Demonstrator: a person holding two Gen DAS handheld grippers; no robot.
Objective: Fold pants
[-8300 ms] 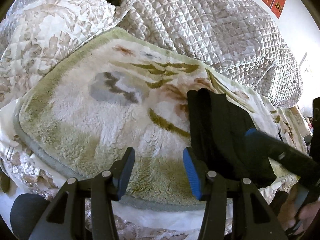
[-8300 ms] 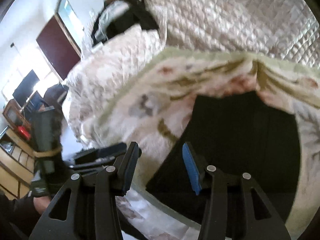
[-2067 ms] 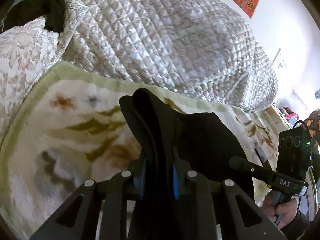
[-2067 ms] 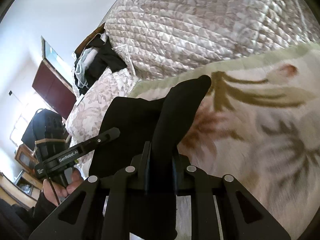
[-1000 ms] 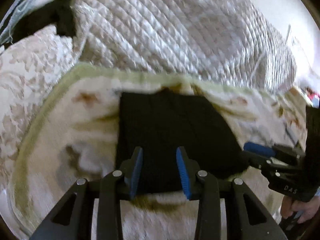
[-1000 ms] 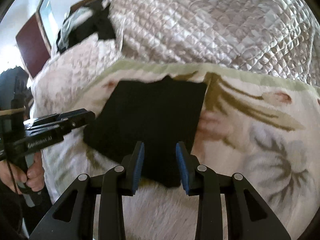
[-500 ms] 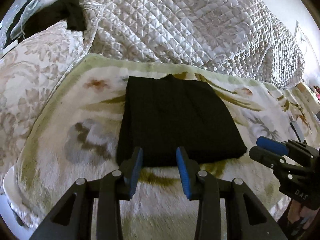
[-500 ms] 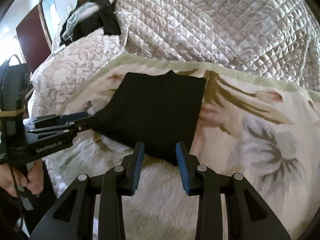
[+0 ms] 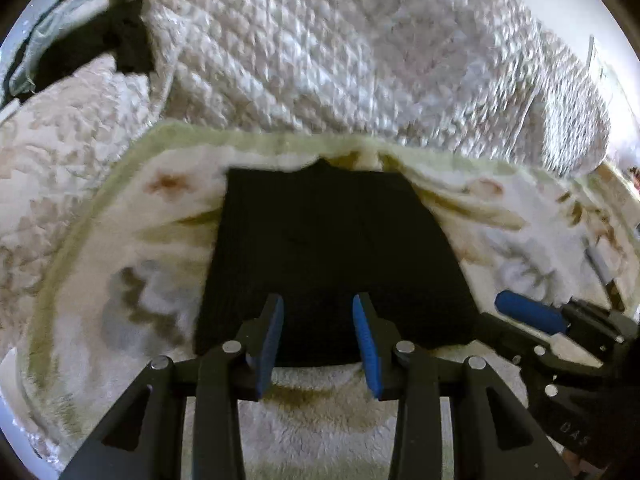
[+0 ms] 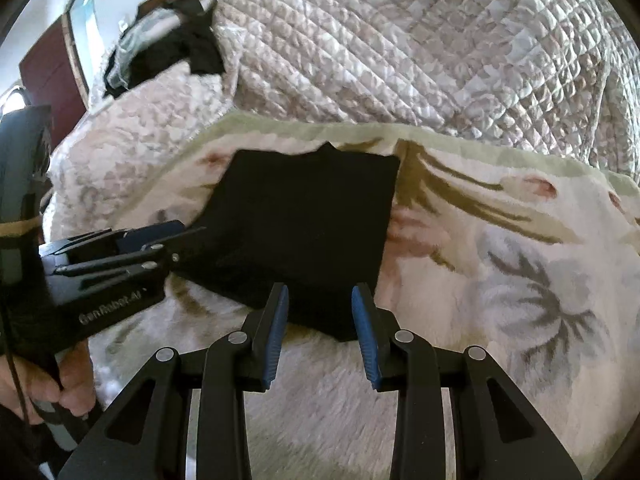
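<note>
The black pants (image 9: 332,252) lie folded into a flat rectangle on the fluffy flowered blanket (image 9: 120,272); they also show in the right wrist view (image 10: 304,232). My left gripper (image 9: 318,320) is open and empty, with its tips over the near edge of the pants. My right gripper (image 10: 319,312) is open and empty at the near right corner of the pants. The right gripper shows at the right of the left wrist view (image 9: 532,320), and the left gripper at the left of the right wrist view (image 10: 160,240).
A heaped quilted bedspread (image 9: 360,52) rises behind the blanket. Dark clothes (image 10: 172,48) lie on a pile at the far left. A flowered quilt (image 9: 48,160) lies to the left of the blanket. A dark wooden door (image 10: 52,76) stands beyond the bed.
Both grippers had been shut on the pants and lifting them; they let go and the pants now lie flat. In the last half second both grippers came slightly closer to the near edge.
</note>
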